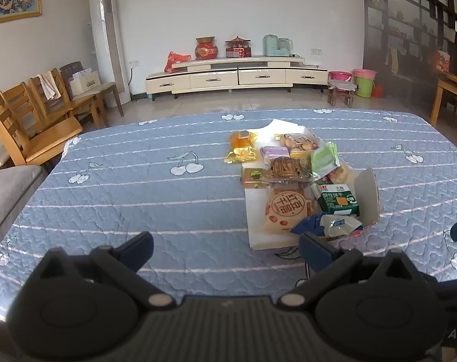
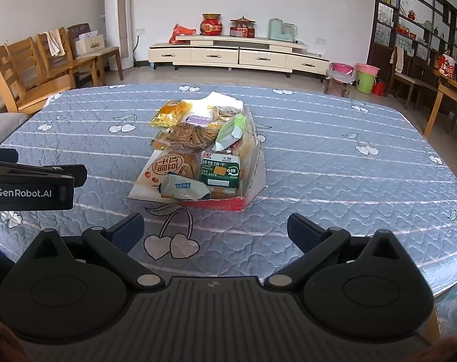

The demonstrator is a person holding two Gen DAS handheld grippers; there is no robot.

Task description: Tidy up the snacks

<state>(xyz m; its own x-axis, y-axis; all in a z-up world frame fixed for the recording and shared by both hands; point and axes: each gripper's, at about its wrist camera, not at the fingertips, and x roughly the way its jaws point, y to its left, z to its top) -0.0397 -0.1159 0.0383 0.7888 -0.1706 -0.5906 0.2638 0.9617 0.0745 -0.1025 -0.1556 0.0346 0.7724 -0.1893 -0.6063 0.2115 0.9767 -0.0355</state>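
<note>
**Centre of the table: snack pile ahead of both grippers, nothing held**

Left wrist view: the left gripper (image 1: 225, 252) is seen at the bottom of the frame, jaws spread wide, nothing between them. The snack pile is found right of centre, lying in a flattened white box (image 1: 369, 194) on the blue quilted tablecloth (image 1: 123, 199). The blue-and-white packet (image 1: 331, 224) sits at the near end, just above the right fingertip (image 1: 314, 249). The pile's long axis runs away from the camera, up the frame. A yellow packet (image 1: 242, 149) is noted at the far end, on the left edge of the pile.

Right wrist view: the right gripper (image 2: 215, 230) is likewise wide open and empty. The pile is centred directly ahead in mid-frame, the green biscuit pack (image 2: 219, 170) and blue-and-white packet (image 2: 183, 187) nearest. The left gripper (image 2: 35, 181) enters at mid-left.

Judgement: both tools are near; the right is squarely aligned, the left must shift rightward.
</note>
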